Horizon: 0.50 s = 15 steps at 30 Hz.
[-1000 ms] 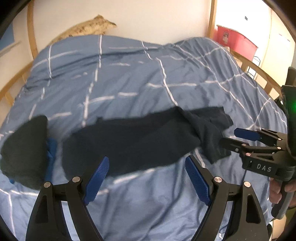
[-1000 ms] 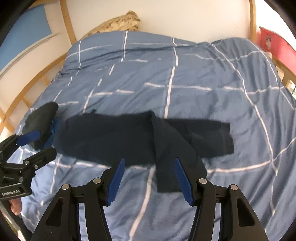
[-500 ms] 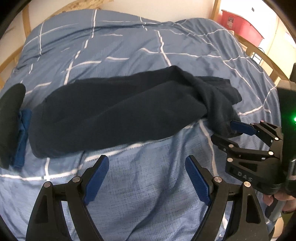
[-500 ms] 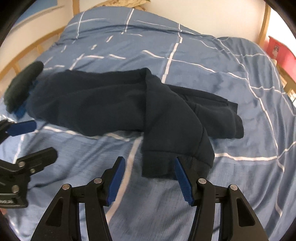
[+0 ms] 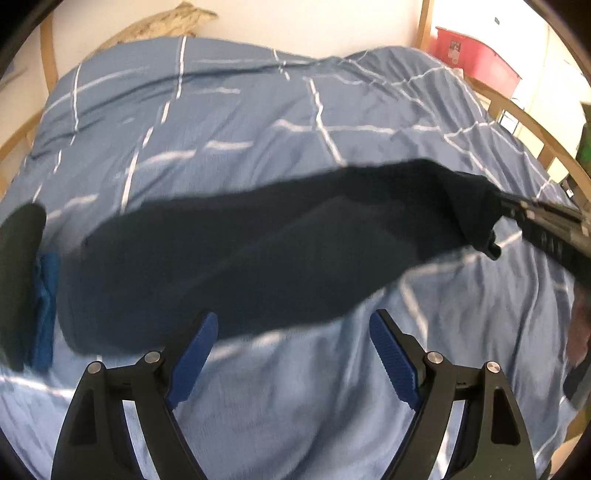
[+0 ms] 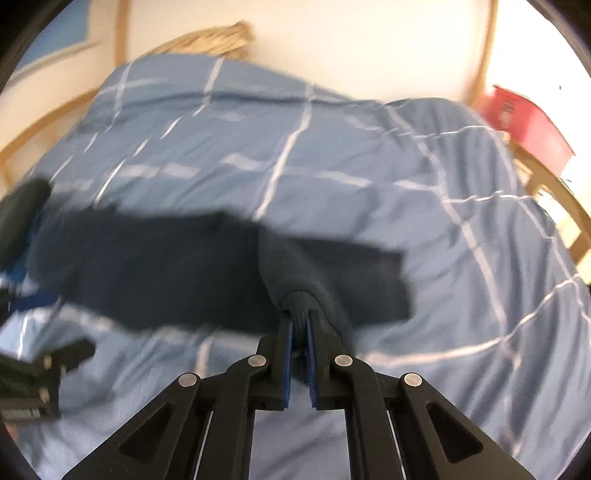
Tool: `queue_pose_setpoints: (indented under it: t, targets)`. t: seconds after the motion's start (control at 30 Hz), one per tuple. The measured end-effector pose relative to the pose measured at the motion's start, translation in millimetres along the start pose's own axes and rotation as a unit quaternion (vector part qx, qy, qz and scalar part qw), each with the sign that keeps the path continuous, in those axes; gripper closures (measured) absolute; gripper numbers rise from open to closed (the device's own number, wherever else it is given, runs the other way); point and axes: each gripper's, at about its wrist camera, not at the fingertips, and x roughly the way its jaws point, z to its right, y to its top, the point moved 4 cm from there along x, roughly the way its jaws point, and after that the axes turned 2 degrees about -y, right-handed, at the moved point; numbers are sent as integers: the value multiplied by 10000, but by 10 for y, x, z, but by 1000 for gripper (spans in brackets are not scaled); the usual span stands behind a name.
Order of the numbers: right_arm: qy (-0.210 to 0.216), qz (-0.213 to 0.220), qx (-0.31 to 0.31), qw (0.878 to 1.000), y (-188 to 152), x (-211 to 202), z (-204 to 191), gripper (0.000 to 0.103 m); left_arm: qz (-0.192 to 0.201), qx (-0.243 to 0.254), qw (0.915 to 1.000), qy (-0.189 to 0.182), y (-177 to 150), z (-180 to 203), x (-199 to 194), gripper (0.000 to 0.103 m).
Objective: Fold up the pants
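Note:
Dark navy pants [image 5: 258,258] lie stretched across a blue checked duvet [image 5: 258,110]. My right gripper [image 6: 299,325] is shut on an edge of the pants [image 6: 166,273], pinching a bunched fold and lifting it off the bed. In the left wrist view the right gripper [image 5: 502,218] holds the pants' raised right end. My left gripper [image 5: 291,332] is open and empty, just in front of the pants' near edge. It also shows at the left edge of the right wrist view [image 6: 48,365].
A dark folded garment [image 5: 18,280] on a blue cloth [image 5: 46,295] lies at the bed's left side. A patterned pillow [image 5: 166,22] is at the headboard. A wooden bed rail [image 5: 524,122] and a red box [image 5: 476,55] are at right.
My right gripper has shut on the pants' edge and lifted it. My left gripper stayed open and pulled back a little from the bed.

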Motion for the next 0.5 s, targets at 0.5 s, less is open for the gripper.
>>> queue_pose_setpoints:
  t: [0.5]
  targets:
    - [-484,-773,625,9939,652,1086,713,96,345,363,9986,173,533,305,177,19]
